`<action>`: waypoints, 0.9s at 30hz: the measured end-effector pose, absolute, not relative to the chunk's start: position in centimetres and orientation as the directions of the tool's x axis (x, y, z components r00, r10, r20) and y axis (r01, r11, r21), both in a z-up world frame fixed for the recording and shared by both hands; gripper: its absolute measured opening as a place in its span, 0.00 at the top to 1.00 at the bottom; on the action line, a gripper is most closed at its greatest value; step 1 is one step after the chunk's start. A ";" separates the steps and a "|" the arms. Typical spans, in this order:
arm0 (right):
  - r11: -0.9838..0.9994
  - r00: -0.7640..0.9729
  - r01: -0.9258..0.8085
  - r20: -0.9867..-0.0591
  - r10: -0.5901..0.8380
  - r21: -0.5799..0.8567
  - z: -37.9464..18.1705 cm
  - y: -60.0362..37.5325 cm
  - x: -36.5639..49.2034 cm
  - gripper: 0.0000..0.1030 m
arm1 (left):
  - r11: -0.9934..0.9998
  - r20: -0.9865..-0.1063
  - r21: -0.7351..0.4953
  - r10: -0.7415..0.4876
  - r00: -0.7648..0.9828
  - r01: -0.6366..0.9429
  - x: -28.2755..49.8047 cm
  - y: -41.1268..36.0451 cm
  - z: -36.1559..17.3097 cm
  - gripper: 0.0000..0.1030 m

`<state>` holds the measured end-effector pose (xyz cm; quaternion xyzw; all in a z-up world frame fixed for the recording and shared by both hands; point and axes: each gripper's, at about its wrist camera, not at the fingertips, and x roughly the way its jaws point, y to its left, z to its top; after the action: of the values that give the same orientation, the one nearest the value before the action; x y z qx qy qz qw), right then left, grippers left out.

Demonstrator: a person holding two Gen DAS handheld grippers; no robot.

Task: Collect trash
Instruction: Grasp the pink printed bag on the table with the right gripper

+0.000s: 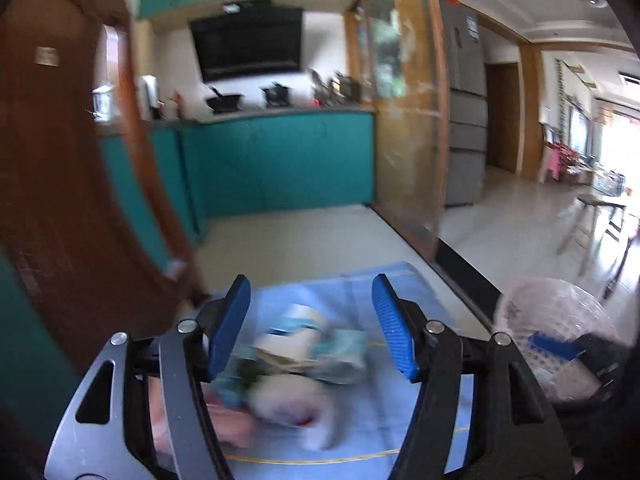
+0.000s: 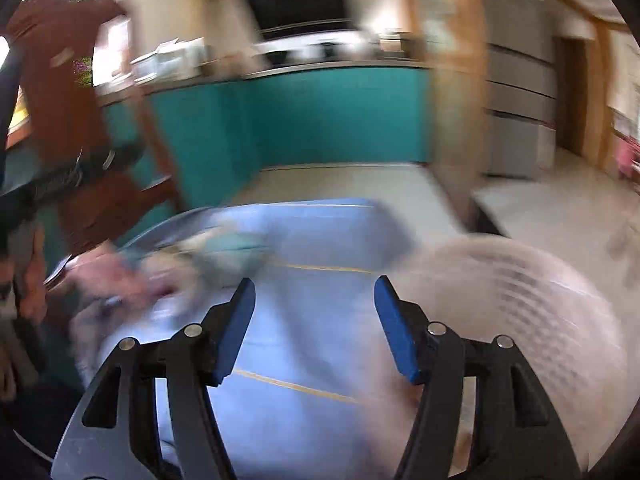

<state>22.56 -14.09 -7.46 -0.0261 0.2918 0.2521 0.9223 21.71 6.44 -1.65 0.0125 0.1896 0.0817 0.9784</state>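
Trash pile (image 1: pixel 296 364) lay on a blue cloth (image 1: pixel 424 292) covering the surface: blurred wrappers in teal and white, a white crumpled wad, something pink at the near left edge. Individual pieces could not be told apart through the blur.

Left gripper (image 1: pixel 312 320) hung over the pile, its blue fingers (image 1: pixel 230 324) apart, trash visible in the gap below them but nothing pressed between the pads. Right gripper (image 2: pixel 314 328) stood over bare blue cloth, fingers (image 2: pixel 236 332) likewise apart and holding nothing. In the right wrist view the pile (image 2: pixel 168 272) sat off to the left of that gripper.

A pale basket lined with a clear plastic bag (image 1: pixel 560 332) stood just beside the cloth's right edge; something blue lay inside it. The same basket (image 2: pixel 520 300) smeared across the right of the right wrist view.

Beyond: pale tiled floor (image 1: pixel 304 236), teal cabinets (image 1: pixel 288 160), a dark range hood (image 1: pixel 248 44), a wooden door frame (image 1: pixel 408 120), a grey fridge (image 1: pixel 466 120).
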 end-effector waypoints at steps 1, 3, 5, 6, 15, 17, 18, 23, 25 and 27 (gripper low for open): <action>0.838 0.656 -0.537 -0.576 0.487 0.097 -7.9 -11.6 23.0 0.41 | 0.985 -0.356 0.049 0.173 0.918 -0.167 21.0 7.5 -1.2 0.38; 0.766 0.586 -0.633 -0.576 0.570 0.113 -8.1 -7.9 23.3 0.41 | 0.982 -0.343 0.037 0.186 0.921 -0.184 20.2 9.0 -0.7 0.38; 0.681 0.486 -0.712 -0.581 0.653 0.169 -8.6 -4.0 23.7 0.41 | 0.981 -0.329 0.025 0.189 0.925 -0.192 19.5 10.3 -0.2 0.38; 0.626 0.415 -0.750 -0.584 0.698 0.215 -8.9 -2.2 24.0 0.41 | 0.981 -0.315 0.019 0.189 0.930 -0.193 19.2 11.0 0.0 0.38; 0.415 0.197 -0.881 -0.623 0.757 0.226 -11.2 9.6 25.3 0.43 | 0.970 -0.182 -0.095 0.204 0.962 -0.224 15.3 15.5 1.1 0.38; 0.375 0.184 -0.908 -0.627 0.757 0.186 -11.3 10.8 25.2 0.43 | 0.970 -0.191 -0.107 0.197 0.962 -0.220 15.3 15.7 1.1 0.38; 0.355 0.176 -0.920 -0.632 0.755 0.168 -11.3 11.3 25.1 0.43 | 0.970 -0.198 -0.108 0.195 0.961 -0.219 15.3 15.9 1.0 0.38; 0.303 0.144 -0.945 -0.669 0.729 0.126 -12.3 12.1 24.5 0.99 | 0.969 -0.223 -0.140 0.169 0.960 -0.203 15.4 16.5 0.9 0.38; 0.295 0.114 -0.943 -0.682 0.723 0.156 -12.7 11.8 24.6 0.99 | 0.968 -0.225 -0.151 0.164 0.961 -0.200 15.3 16.5 0.9 0.38; 0.302 0.131 -0.943 -0.678 0.724 0.141 -12.7 10.9 23.9 0.99 | 0.967 -0.224 -0.153 0.168 0.960 -0.205 15.3 16.6 0.8 0.38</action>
<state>23.88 10.85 -12.74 -0.1634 0.3353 0.5677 0.7339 15.28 16.59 0.77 -0.0878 0.1053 0.0943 0.9861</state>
